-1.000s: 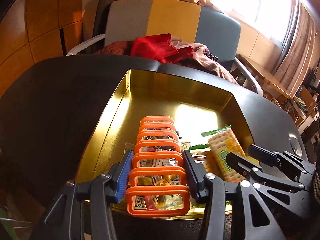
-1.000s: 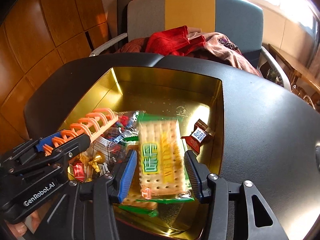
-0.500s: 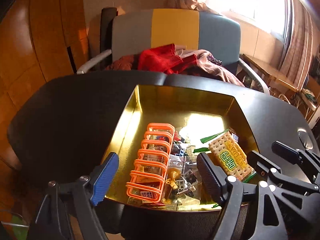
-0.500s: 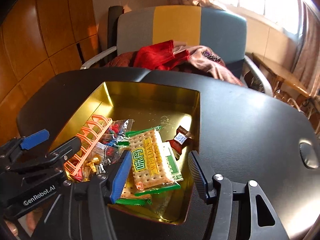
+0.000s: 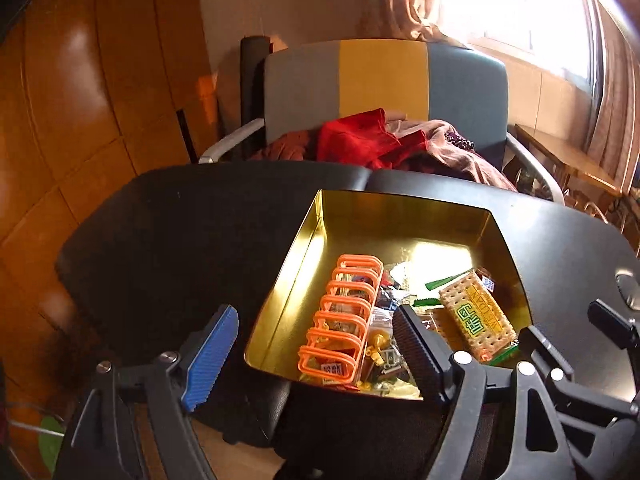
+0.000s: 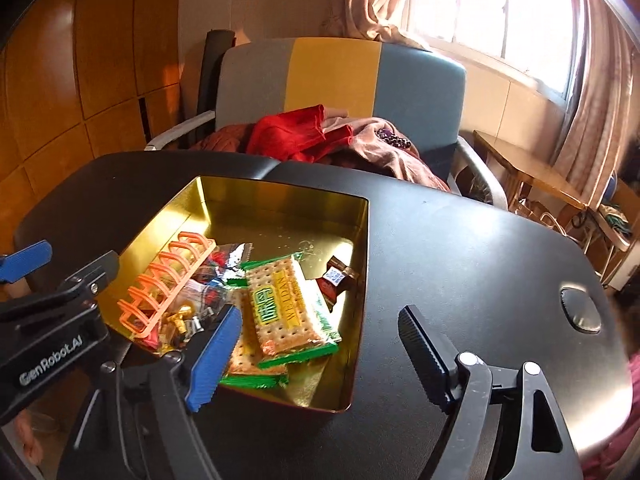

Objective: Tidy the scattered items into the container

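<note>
A gold tin [image 5: 400, 208] [image 6: 280, 200] sits open on the black table. Inside it lie an orange slotted rack [image 5: 344, 312] [image 6: 168, 280], a clear bag of small parts [image 5: 384, 352], a Weldan cracker pack [image 5: 476, 316] [image 6: 280, 304] on top of a second pack [image 6: 248, 364], and a small chocolate [image 6: 336, 276]. My left gripper [image 5: 314, 320] hangs open above the tin's near left corner, holding nothing. My right gripper [image 6: 320, 314] hovers over the tin's near right edge. Its jaws are opening and nothing is between them.
The black table [image 6: 460, 260] stretches right of the tin, with a round inset [image 6: 580, 312] near its right end. Behind the table stands a grey, yellow and blue chair [image 5: 380, 80] piled with red cloth [image 5: 356, 140] and other clothes. A low wooden table [image 6: 520, 168] is at the right.
The left gripper let go of the orange rack and the right let go of the cracker pack; both now lie in the tin. Both grippers opened wide and drew back and upward.
</note>
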The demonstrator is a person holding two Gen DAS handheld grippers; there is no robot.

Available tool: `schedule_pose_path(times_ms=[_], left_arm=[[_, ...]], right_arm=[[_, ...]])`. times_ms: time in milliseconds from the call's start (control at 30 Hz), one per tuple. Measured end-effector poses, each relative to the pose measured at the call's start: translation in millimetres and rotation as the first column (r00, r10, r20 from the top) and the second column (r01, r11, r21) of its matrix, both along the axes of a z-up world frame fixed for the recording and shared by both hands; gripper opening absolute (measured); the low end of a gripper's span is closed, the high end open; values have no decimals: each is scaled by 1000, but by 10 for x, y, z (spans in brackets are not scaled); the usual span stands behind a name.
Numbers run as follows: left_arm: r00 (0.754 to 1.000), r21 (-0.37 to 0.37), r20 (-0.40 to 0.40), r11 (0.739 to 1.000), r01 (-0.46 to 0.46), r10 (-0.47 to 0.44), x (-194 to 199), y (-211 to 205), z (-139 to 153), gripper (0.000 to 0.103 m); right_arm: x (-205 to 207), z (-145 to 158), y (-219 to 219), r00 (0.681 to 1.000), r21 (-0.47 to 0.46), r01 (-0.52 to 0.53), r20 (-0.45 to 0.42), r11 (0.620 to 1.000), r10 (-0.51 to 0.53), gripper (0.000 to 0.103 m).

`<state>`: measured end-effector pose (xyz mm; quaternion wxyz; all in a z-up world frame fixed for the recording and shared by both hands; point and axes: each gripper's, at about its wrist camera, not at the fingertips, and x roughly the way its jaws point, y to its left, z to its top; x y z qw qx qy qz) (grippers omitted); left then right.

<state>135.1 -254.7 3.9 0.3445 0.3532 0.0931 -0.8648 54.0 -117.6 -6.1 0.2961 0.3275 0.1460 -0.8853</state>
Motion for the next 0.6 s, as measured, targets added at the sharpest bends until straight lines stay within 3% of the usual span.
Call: schedule_pose_path(times_ms=[600], left_arm=[[1000, 61, -11, 998, 3, -3, 78, -28, -97, 80]], right_arm=[[180, -43, -95, 1000, 41, -19, -16, 999, 19, 86]])
